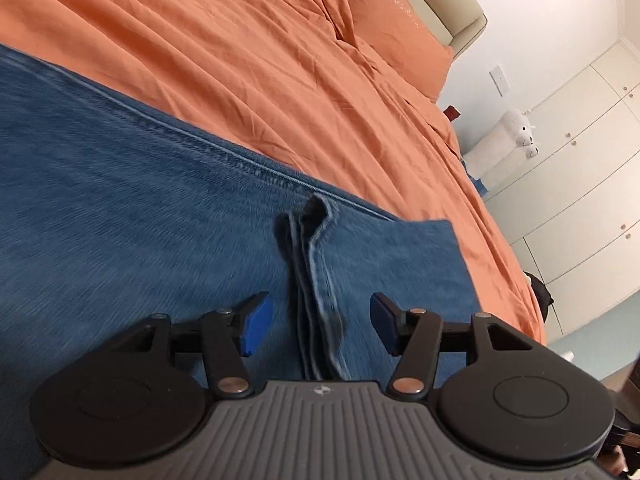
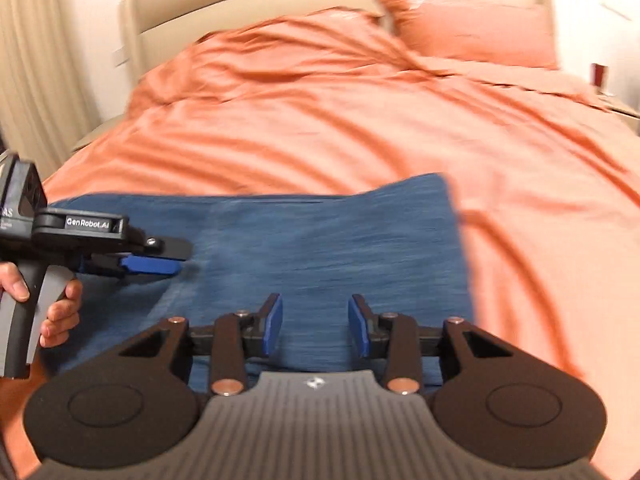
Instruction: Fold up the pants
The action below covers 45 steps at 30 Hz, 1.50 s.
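Blue denim pants (image 1: 140, 208) lie folded flat on the orange bed, also in the right wrist view (image 2: 320, 240). My left gripper (image 1: 316, 324) is open just above the denim, its blue pads either side of a raised fold of layered hem and seam (image 1: 312, 272), not touching it. It also shows from the side in the right wrist view (image 2: 176, 266), over the pants' left part. My right gripper (image 2: 316, 324) is open and empty above the near edge of the pants.
An orange duvet (image 2: 360, 120) covers the bed, with an orange pillow (image 1: 400, 32) and beige headboard (image 2: 248, 4) at the far end. White wardrobe doors (image 1: 580, 160) and a white plush toy (image 1: 508, 136) stand beside the bed.
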Tool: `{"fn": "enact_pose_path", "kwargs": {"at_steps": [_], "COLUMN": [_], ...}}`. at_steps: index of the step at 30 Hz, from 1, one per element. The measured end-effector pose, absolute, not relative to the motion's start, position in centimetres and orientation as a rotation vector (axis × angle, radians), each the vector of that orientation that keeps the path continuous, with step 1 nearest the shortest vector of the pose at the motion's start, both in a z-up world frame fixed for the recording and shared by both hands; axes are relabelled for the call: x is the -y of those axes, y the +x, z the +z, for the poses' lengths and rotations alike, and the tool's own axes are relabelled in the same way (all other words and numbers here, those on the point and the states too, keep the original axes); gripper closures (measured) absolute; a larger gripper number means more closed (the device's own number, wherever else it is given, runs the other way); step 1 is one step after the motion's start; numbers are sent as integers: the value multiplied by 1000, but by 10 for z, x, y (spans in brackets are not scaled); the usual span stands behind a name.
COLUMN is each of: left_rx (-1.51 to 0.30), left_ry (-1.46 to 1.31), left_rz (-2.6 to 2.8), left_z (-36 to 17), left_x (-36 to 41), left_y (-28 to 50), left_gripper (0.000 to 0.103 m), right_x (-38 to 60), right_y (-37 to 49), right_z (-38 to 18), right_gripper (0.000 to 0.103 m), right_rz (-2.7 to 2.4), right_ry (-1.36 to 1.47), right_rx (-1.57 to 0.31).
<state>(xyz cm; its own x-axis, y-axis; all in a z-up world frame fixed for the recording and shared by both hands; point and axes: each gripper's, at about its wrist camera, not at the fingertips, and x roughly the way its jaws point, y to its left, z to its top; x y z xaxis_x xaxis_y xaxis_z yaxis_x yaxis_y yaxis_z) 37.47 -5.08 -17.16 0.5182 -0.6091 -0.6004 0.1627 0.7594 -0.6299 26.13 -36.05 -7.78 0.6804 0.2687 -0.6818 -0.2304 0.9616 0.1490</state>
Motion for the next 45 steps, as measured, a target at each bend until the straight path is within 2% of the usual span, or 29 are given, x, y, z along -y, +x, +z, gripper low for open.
{"fn": "enact_pose_path", "kwargs": {"at_steps": [2, 4, 5, 6, 9, 11, 13, 15, 21, 30, 34, 37, 39, 45], "left_rx": [-896, -880, -876, -869, -819, -739, -668, -673, -792, -851, -896, -927, -908, -889], "left_ry": [-527, -493, -469, -455, -430, -383, -315, -295, -264, -302, -357, -399, -358, -269], "left_rz": [-490, -481, -466, -452, -451, -472, -465, -442, -393, -406, -398, -376, -370, -383], "left_z": [-179, -181, -181, -180, -166, -143, -120, -112, -139, -168, -168, -156, -145, -130], "left_x": [58, 64, 66, 67, 66, 67, 68, 64, 65, 50, 40, 39, 41, 56], "left_y": [382, 383, 383, 383, 373, 358, 346, 346, 367, 370, 373, 370, 354, 310], "left_gripper": [43, 56, 76, 85, 92, 93, 94, 94, 94, 92, 84, 83, 78, 77], "right_x": [387, 410, 420, 429, 447, 451, 451, 448, 416, 400, 399, 403, 407, 418], "right_y": [260, 259, 256, 254, 250, 256, 266, 279, 358, 432, 432, 416, 392, 300], "right_z": [-80, -84, -86, -88, -95, -95, -92, -86, -89, -150, -152, -131, -116, -95], "right_gripper": [70, 70, 71, 77, 88, 96, 98, 101, 103, 103, 103, 103, 103, 103], "right_rz": [232, 187, 165, 148, 114, 119, 132, 158, 201, 195, 191, 197, 231, 292], "right_ry": [74, 105, 119, 130, 130, 114, 98, 91, 44, 31, 24, 35, 31, 4], "right_rx": [-751, -743, -738, -735, -733, -727, -710, -679, -679, -829, -837, -830, -826, -837]}}
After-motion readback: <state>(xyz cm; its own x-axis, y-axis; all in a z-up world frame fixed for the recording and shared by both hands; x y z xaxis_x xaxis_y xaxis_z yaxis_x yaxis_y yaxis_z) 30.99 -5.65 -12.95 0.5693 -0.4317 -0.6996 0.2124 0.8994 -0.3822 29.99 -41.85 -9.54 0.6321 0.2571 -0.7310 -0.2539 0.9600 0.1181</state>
